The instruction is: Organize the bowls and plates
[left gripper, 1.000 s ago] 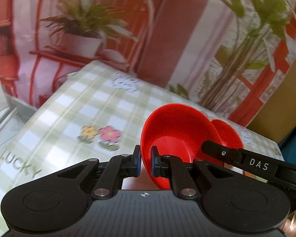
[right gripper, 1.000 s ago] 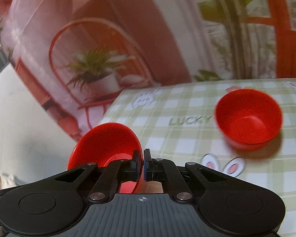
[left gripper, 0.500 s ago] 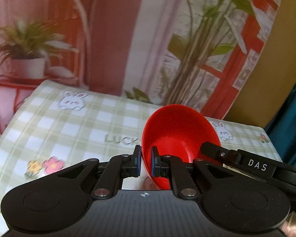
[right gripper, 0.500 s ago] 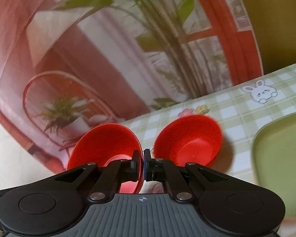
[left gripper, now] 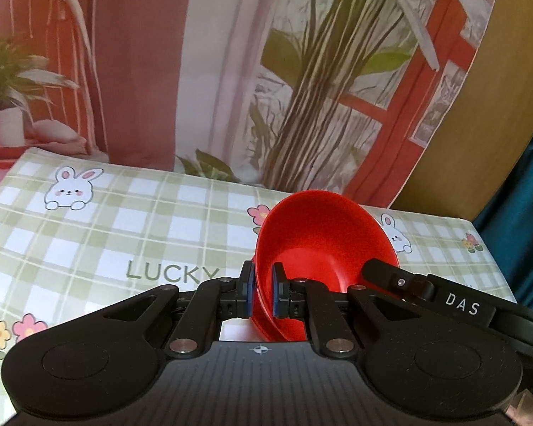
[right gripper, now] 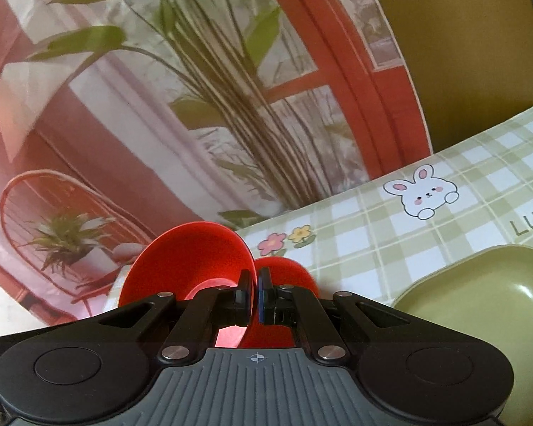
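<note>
Here, a red bowl (left gripper: 319,241) hangs tilted over the checked tablecloth (left gripper: 89,248), its rim pinched from both sides — left gripper (left gripper: 261,291) and right gripper (right gripper: 255,293) clamped narrow. Another red bowl (right gripper: 284,269) sits below; a mistimed release could tip it askew — or onto the green plate (right gripper: 479,305).

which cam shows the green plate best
The right wrist view: the green plate lies on the checked tablecloth at the lower right, partly cut off by the frame. The left wrist view shows none of it.
</note>
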A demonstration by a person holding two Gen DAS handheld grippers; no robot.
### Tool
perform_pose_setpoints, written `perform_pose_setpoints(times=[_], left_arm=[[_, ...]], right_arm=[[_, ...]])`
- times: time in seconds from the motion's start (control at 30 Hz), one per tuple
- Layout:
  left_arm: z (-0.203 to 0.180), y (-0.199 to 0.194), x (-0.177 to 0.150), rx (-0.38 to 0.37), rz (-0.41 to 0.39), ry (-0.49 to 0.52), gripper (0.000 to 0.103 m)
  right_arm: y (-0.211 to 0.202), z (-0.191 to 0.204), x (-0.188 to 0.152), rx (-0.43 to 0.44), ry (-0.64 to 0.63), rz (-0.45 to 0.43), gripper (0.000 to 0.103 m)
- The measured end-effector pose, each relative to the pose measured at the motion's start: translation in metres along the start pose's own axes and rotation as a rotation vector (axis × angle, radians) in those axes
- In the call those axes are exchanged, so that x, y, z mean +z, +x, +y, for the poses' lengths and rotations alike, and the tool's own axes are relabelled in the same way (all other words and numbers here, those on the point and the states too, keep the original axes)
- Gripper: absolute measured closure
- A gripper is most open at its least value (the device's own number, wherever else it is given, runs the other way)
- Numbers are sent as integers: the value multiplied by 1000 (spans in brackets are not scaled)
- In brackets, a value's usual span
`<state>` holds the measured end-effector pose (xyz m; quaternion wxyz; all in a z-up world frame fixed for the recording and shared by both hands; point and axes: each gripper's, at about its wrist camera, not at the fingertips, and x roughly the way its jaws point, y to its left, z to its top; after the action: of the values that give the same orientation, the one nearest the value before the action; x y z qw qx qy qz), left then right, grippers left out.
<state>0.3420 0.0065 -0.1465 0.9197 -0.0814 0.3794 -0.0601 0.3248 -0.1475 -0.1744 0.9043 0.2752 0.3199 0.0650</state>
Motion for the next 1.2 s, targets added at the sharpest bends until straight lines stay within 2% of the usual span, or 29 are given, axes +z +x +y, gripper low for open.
perform_pose_setpoints(times=[0.33, 0.77, 1.1, 1.2], left_arm=[[-1, 20, -3, 2, 36, 12, 92], [-2, 25, -4, 1, 52, 27, 92], [1, 25, -4, -9, 56, 28, 92], [2, 25, -4, 32, 55, 35, 89]], right_arm=[[13, -13, -3, -23, 24, 22, 99], [14, -14, -6, -72, -10, 22, 99], [11, -14, -6, -79, -18, 18, 97], [11, -12, -6, -78, -34, 18, 96]])
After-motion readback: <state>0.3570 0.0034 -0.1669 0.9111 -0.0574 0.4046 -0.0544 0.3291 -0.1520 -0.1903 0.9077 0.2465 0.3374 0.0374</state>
